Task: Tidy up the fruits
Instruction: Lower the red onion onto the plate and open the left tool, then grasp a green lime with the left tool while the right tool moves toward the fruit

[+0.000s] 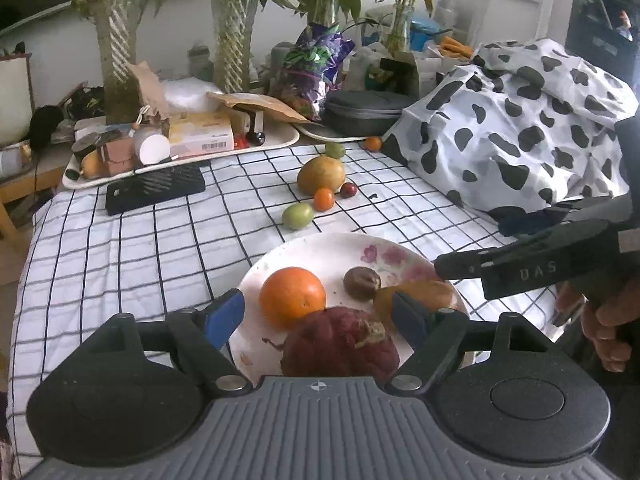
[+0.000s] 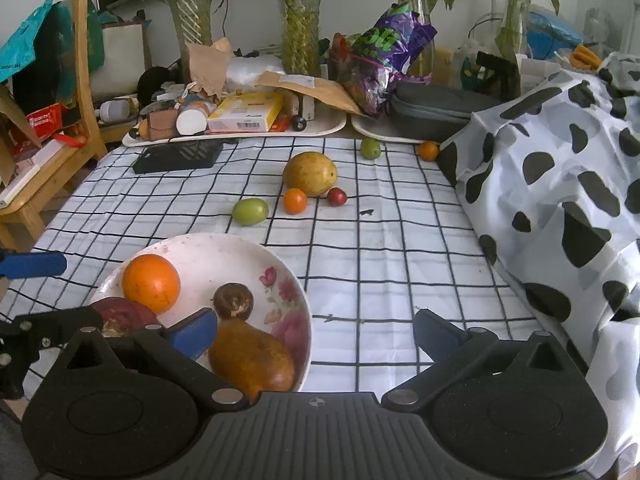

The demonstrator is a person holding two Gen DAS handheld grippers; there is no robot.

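While both grippers hovered low over the near edge of the table, the left gripper [image 1: 318, 316] stood with its fingers spread on either side of the red fruit [image 1: 340, 344] in the plate [image 2: 224, 252], the pads seemingly not pressing on it, so I judged that fruit already set down. The right gripper [image 2: 314, 336] was spread too, with nothing between its fingers, half over the plate's right rim. In the plate lay an orange [image 2: 151, 283], a brown fruit [image 2: 233, 301] and a pear [image 2: 252, 360]. Well beyond it, toward the middle of the checked cloth, waited a mango [image 2: 310, 173], a green fruit [image 2: 250, 211], a small orange one [image 2: 295, 201] and a small red one [image 2: 337, 196]; another green [image 2: 370, 148] and orange [image 2: 428, 150] sat by the far edge. The next pick, I thought, should be the nearest green fruit: come straight over it, fingers wide, close gently on its middle so it could not roll, and lower it into the plate's bare far side.
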